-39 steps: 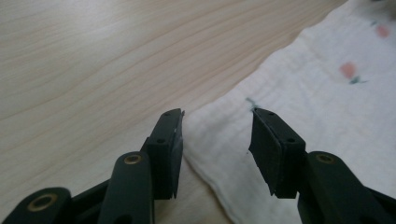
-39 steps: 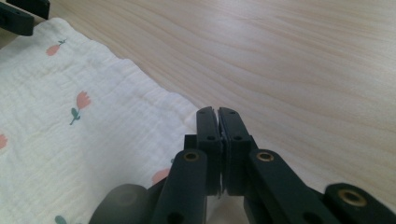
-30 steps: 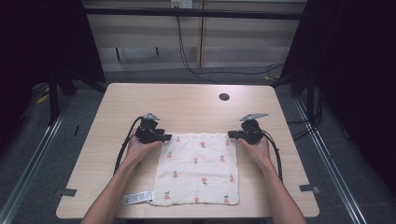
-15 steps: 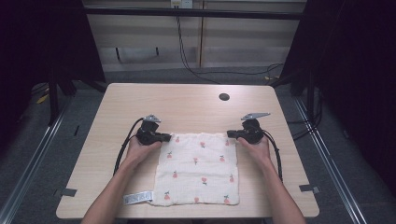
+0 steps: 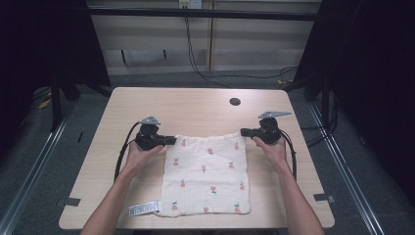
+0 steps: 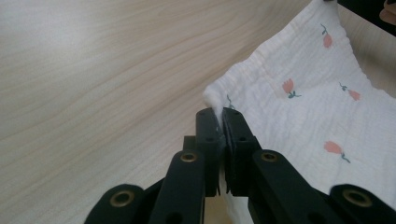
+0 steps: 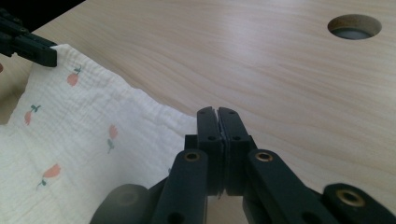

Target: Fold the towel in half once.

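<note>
From my station I saw the cloth (image 5: 205, 176) lying near the front edge of the worktop (image 5: 195, 105), a white square printed with small red flowers. Its white label (image 5: 144, 209) stuck out at the near-left corner, almost at the worktop's edge. The cloth's slightly longer side ran from me toward the far side, and its far edge sagged a little between two raised corners.

My left hand-held gripper (image 5: 171, 140) had its jaws pressed together on the far-left corner of the cloth; in the left gripper view (image 6: 220, 122) a tuft of fabric poked up between them. My right hand-held gripper (image 5: 243, 132) was pinching the far-right corner, and in the right gripper view (image 7: 217, 122) its jaws were pressed together with the cloth's edge running in under them. The two pointed toward each other across the far edge.

Beyond them the worktop was pale wood grain with a round hole (image 5: 235, 102) near its far-right part. Past the worktop lay grey floor, black cables (image 5: 195, 54) trailing down a light panelled wall, and dark frame posts at both sides.
</note>
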Tool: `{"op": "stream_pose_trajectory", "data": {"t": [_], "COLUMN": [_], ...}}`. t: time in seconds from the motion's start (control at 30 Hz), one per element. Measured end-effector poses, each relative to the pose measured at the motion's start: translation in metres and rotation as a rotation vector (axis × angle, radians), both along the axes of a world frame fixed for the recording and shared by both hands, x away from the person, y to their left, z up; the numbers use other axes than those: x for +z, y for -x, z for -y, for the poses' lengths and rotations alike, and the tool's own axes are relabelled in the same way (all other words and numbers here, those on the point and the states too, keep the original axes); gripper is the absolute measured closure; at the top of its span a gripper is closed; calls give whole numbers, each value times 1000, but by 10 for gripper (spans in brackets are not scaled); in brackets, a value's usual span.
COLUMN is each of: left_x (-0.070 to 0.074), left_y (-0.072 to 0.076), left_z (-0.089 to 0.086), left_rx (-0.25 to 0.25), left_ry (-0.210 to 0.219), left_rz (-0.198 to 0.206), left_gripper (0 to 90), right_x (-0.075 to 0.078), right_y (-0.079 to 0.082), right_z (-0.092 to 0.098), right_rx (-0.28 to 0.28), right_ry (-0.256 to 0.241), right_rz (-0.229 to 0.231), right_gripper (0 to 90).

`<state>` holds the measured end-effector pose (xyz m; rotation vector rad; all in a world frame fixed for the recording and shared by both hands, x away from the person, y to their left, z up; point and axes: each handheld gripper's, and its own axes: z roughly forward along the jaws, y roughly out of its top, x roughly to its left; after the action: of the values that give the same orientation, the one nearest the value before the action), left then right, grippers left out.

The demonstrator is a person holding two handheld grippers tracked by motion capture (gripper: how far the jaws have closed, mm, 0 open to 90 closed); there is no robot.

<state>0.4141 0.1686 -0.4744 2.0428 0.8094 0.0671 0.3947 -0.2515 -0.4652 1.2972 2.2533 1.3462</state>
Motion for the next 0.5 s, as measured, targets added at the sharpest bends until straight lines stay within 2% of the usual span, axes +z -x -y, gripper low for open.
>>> {"op": "stream_pose_trajectory", "data": {"t": [0.07,0.23,0.3,0.4,0.5], "left_x": [5,11,14,20,26], "left_y": [3,4,4,2,1], "left_z": [-1,-8,-10,-12,-10], "left_rx": [-4,0,11,12,12], "left_ry": [-5,10,20,20,43], "left_rz": [22,30,30,42,55], "left_gripper": [864,864,864,864,864], "right_x": [4,8,11,22,28], "right_y": [2,5,5,3,1], "right_z": [0,-1,0,-2,-2], "right_rx": [-3,4,2,0,1], "right_ry": [-6,-13,-31,-30,-27], "right_rz": [3,23,32,50,58], "right_gripper": [885,885,885,886,886]}}
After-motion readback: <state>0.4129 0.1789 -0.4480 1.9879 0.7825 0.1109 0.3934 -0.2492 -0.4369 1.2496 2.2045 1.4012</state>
